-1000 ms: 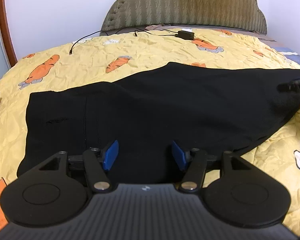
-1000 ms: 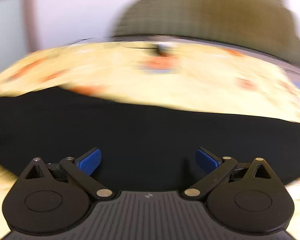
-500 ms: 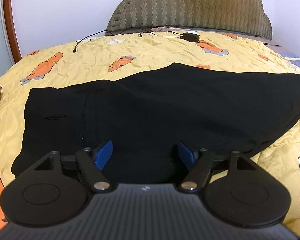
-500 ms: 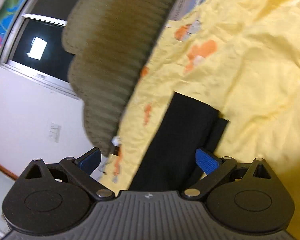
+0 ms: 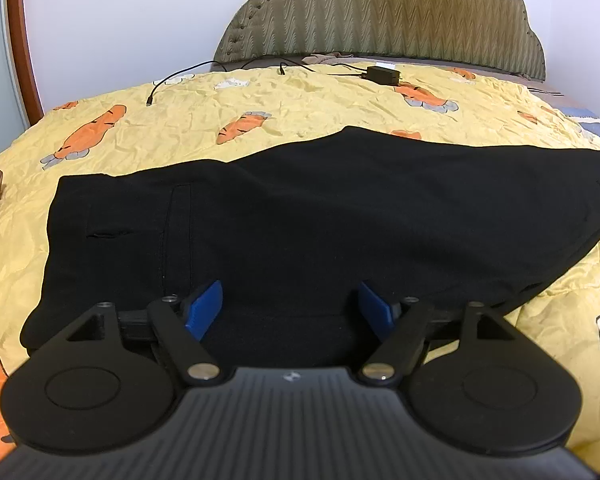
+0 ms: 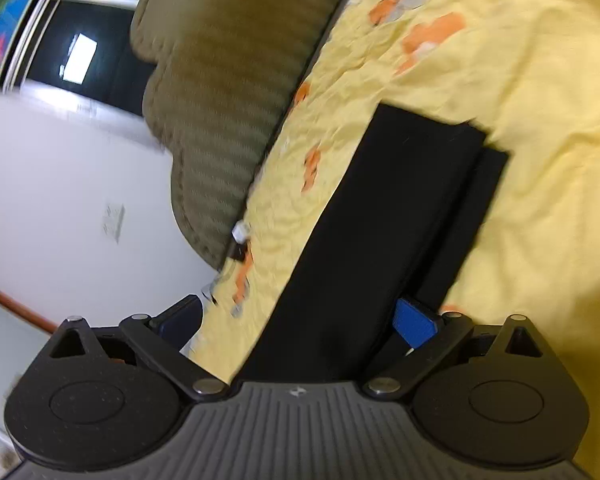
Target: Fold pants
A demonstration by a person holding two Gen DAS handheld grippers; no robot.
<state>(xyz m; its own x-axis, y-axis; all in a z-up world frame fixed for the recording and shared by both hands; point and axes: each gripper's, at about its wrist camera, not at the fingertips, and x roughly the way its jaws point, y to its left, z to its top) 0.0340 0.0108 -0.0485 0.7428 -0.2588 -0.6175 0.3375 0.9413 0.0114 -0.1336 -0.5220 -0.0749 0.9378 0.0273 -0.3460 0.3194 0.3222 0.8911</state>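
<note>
Since a second ago our right tongs (image 6: 300,320) rolled sideways, gaping and empty; left tongs (image 5: 290,308) have just been widening, empty, over smooth black pants (image 5: 300,220) on the crinkled yellow carrot-print bed (image 5: 300,96).

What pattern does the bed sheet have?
Orange carrots on the yellow bed sheet, clearest in the left wrist view.

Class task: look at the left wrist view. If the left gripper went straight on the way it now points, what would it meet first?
Most likely the black pants. The left gripper is open and angled down over them, with dark fabric filling the line ahead. Depth is unclear, so the exact contact spot cannot be fixed.
</note>
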